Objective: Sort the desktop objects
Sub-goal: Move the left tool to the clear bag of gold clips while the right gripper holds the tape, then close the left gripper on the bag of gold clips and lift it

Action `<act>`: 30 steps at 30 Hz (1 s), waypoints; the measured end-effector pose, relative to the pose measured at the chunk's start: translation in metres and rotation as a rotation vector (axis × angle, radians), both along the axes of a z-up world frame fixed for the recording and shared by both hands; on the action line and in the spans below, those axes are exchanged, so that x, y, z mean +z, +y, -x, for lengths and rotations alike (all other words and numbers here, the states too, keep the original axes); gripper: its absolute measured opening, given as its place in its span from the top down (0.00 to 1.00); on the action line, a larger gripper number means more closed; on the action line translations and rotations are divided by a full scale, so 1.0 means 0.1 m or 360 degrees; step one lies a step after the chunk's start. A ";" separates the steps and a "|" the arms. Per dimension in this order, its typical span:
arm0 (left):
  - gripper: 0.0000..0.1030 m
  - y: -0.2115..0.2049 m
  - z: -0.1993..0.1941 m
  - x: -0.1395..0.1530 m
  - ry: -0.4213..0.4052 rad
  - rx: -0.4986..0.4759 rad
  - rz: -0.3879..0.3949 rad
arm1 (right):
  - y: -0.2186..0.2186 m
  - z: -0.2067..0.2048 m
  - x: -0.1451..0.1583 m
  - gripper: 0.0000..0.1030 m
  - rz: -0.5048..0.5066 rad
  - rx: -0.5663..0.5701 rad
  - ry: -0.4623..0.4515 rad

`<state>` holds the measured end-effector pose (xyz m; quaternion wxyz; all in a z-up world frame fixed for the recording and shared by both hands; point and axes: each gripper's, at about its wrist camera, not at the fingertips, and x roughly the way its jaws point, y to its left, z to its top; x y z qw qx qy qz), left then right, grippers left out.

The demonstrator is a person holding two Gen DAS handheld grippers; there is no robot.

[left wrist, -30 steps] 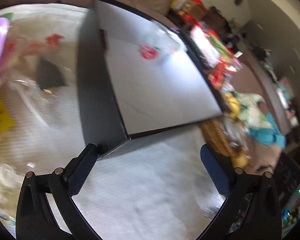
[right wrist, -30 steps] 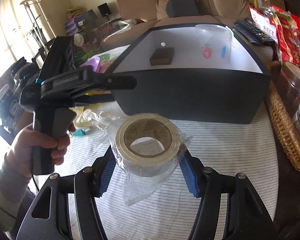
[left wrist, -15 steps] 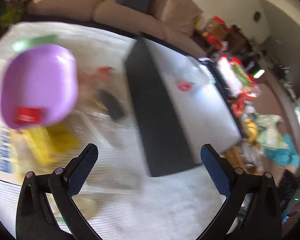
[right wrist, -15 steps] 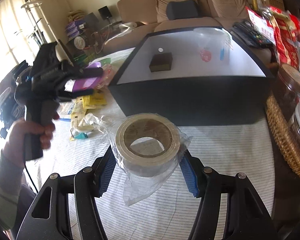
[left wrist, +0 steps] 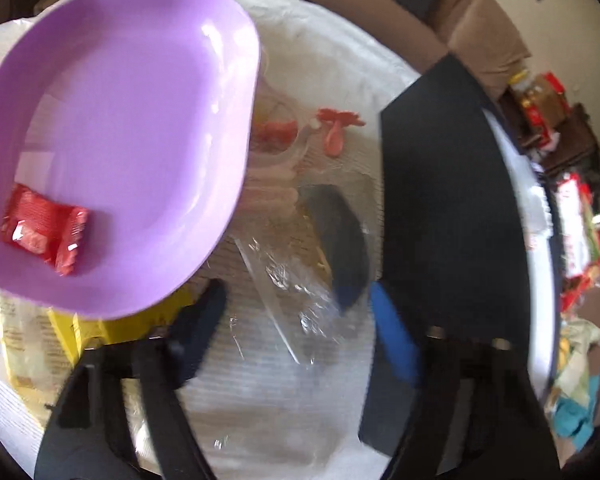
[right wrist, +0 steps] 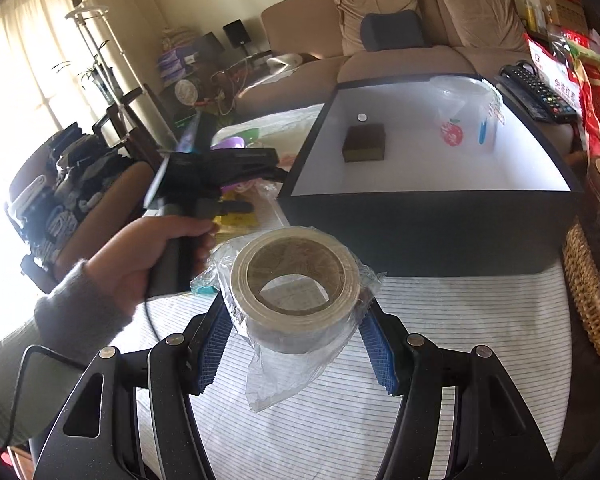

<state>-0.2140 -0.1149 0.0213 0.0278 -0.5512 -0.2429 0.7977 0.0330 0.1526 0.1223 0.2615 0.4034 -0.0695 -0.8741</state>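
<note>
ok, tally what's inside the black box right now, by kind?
Inside the black white-lined box, right wrist view:
Brown rectangular sponge block: 1
Clear plastic cup with red apple print: 1
Small round white disc: 1
Total: 3
The wrapped tape roll, between the right tool's pads, is outside the box.

The left wrist view is aimed steeply down, close over a purple bowl (left wrist: pixel 116 140) and table clutter. The right wrist view is angled forward and lower across the striped tablecloth (right wrist: pixel 460 340) toward the sofa (right wrist: pixel 400 28). The black box (left wrist: pixel 448 200) (right wrist: pixel 428 232) is shared by both.
</note>
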 end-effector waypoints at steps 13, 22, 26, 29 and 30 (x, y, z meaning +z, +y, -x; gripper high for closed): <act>0.85 0.32 -0.41 0.47 0.0268 -0.0223 0.0310 | 0.10 0.05 0.01 0.39 0.0011 -0.0009 0.0002; 0.85 0.44 -0.94 0.94 0.0380 -0.0380 0.0368 | 0.00 -0.02 0.04 0.39 -0.0022 0.0001 0.0033; 0.85 0.43 -1.13 1.08 0.0386 -0.0426 0.0362 | -0.03 -0.03 0.04 0.39 -0.0029 -0.0004 0.0032; 0.85 0.44 -1.23 1.11 0.0387 -0.0450 0.0369 | -0.04 -0.04 0.04 0.39 -0.0032 -0.0005 0.0023; 0.85 0.43 -1.27 1.12 0.0385 -0.0455 0.0365 | -0.05 -0.05 0.04 0.39 -0.0038 -0.0008 0.0024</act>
